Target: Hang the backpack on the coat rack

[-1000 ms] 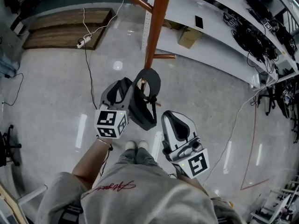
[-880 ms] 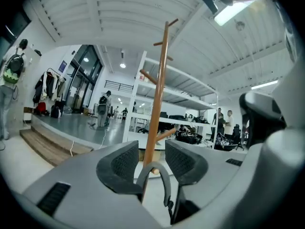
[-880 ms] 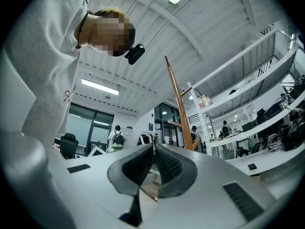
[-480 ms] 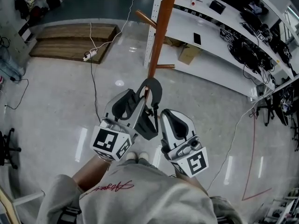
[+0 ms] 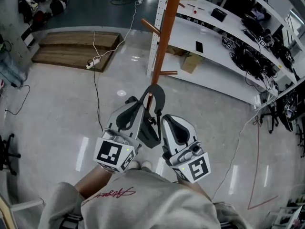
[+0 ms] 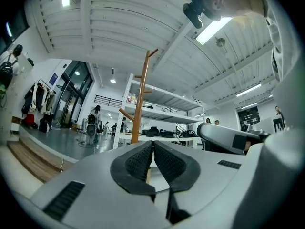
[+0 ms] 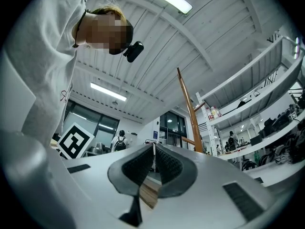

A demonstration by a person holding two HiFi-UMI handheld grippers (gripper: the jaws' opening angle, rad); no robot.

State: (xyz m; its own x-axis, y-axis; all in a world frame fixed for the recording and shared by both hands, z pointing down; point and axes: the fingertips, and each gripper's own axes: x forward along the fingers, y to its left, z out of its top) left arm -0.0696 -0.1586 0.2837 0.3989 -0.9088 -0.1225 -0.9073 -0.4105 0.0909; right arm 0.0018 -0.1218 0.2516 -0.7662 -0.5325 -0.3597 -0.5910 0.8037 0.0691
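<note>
The brown wooden coat rack (image 5: 164, 32) rises from the glossy floor ahead of me, with short pegs on its pole. The black backpack (image 5: 150, 128) hangs against the pole, its top loop (image 5: 156, 92) around it; the peg that bears it is hidden. My left gripper (image 5: 135, 108) sits just left of the bag, apart from it. Its jaws are closing and the pads nearly meet, with nothing between them (image 6: 152, 146). My right gripper (image 5: 170, 123) is just right of the bag, shut and empty (image 7: 153, 150). Both gripper views look past the jaws at the rack (image 6: 138, 104) (image 7: 188, 109).
Long white shelves (image 5: 224, 46) with electronics run along the right. A cardboard box (image 5: 191, 62) stands by the rack's foot. A wooden platform (image 5: 76, 49) and a power strip with cable (image 5: 93, 61) lie at the upper left. The person's shoes (image 5: 136, 165) are below the bag.
Both grippers have risen toward the camera. The left one swung in toward the backpack's left side and its wide jaws came together. The backpack stays on the pole.
</note>
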